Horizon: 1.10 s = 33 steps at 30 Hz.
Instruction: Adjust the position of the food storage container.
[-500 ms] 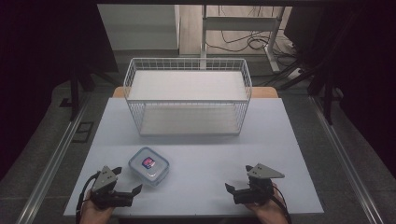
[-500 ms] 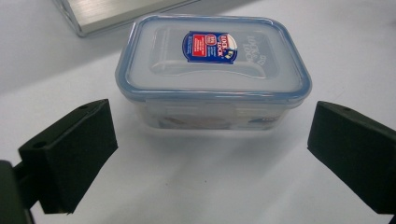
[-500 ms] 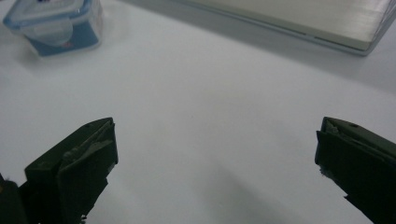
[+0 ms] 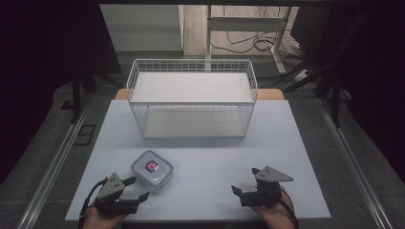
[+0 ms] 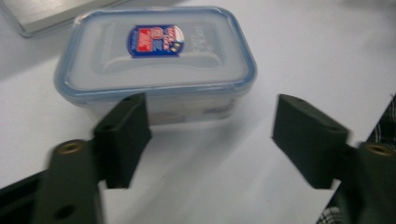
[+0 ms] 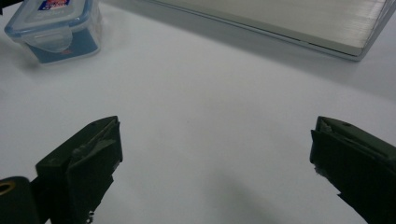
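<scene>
The lidded plastic container (image 4: 152,170) sits on the desk (image 4: 286,143) at near left, lid on, untouched. The left claw (image 4: 135,190) hangs just near of it, jaws wide and facing it. The right claw (image 4: 244,183) rests wide at near right, holding nothing. The wire basket (image 4: 191,98) stands far, empty. Judging by this, nothing is yet gripped or moved.

Small lidded plastic food container (image 5: 156,63), clear w/ blue rim, carries one sticker (image 5: 156,40) on its lid: blue badge shape w/ red band and small white lettering, too blurred to read in the left gripper view. Same sticker seen as a tiny red-blue patch from the high view (image 4: 152,166). No other text, numbers or signs legible anywhere.
</scene>
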Motion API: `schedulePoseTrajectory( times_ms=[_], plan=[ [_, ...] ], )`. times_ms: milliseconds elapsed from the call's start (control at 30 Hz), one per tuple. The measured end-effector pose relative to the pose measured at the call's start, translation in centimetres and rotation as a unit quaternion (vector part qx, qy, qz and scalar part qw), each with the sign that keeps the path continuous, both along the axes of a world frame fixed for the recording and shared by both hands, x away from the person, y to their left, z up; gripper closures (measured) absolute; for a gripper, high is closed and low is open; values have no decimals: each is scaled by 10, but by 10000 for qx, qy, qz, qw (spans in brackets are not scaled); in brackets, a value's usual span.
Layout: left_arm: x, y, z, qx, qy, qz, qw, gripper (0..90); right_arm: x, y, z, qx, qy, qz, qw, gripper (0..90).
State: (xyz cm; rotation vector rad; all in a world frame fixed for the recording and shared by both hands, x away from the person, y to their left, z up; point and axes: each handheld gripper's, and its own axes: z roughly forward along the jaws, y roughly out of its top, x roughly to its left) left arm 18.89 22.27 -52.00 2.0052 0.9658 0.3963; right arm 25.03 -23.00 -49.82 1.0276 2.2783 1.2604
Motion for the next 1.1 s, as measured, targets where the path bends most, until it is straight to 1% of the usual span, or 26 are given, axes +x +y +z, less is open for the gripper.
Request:
schedulePoseTrajectory(
  times_ms=[67,100,167,200,233,267,300,367,400,467,500,533,567,667,700,733,767,900,1000,1067,1100],
  plan=[
    [-1,-1,0,6,18,-47,10000,416,0,-1,1,11,2,-11,10000,40],
    [-1,-2,-1,-29,120,-141,9998,473,1,-2,1,39,25,-12,10000,42],
    [-1,-5,-1,26,186,-164,9997,591,1,-2,1,1,33,-5,10000,51],
    [0,-6,-1,10,242,-187,9995,667,1,-2,1,-34,18,-11,10000,57],
    [2,-7,-2,-22,312,-227,9993,723,1,-1,1,-42,22,-3,10000,66],
    [3,-8,-3,-5,379,-255,9990,783,0,0,1,-69,19,8,10000,71],
    [5,-10,-5,36,423,-264,9987,826,0,0,1,-103,8,28,9999,76],
    [11,-14,-7,2,541,-355,9979,886,0,2,0,-139,21,58,9999,82],
    [13,-17,-7,23,572,-344,9978,896,0,3,0,-155,34,73,9998,84],
    [17,-24,-7,-17,645,-469,9968,898,0,3,-1,-193,49,85,9998,88],
    [17,-24,-7,-17,645,-469,9968,898,0,4,-1,-205,52,95,9997,90],
    [18,-28,-7,-1,668,-512,9965,898,0,4,-1,-209,60,93,9997,92],
    [21,-36,-7,82,670,-603,9959,899,1,4,-1,-213,65,95,9997,94],
    [28,-47,-7,133,655,-664,9956,898,1,4,-2,-241,87,77,9996,100],
    [28,-47,-7,133,655,-664,9956,899,1,4,-2,-241,87,77,9996,100],
    [34,-54,-6,116,623,-689,9956,898,2,4,-2,-275,84,73,9996,103],
    [37,-58,-6,151,625,-726,9953,899,2,3,-1,-272,87,58,9996,105],
    [48,-69,-9,107,602,-704,9956,899,3,3,-1,-308,63,37,9995,110],
    [54,-75,-9,166,591,-703,9956,899,3,3,-3,-361,102,46,9993,113],
    [53,-75,-6,96,556,-711,9959,900,3,3,-3,-395,92,61,9992,115],
    [51,-73,-2,8,542,-723,9959,900,3,4,-2,-401,72,57,9992,116]
  ],
)
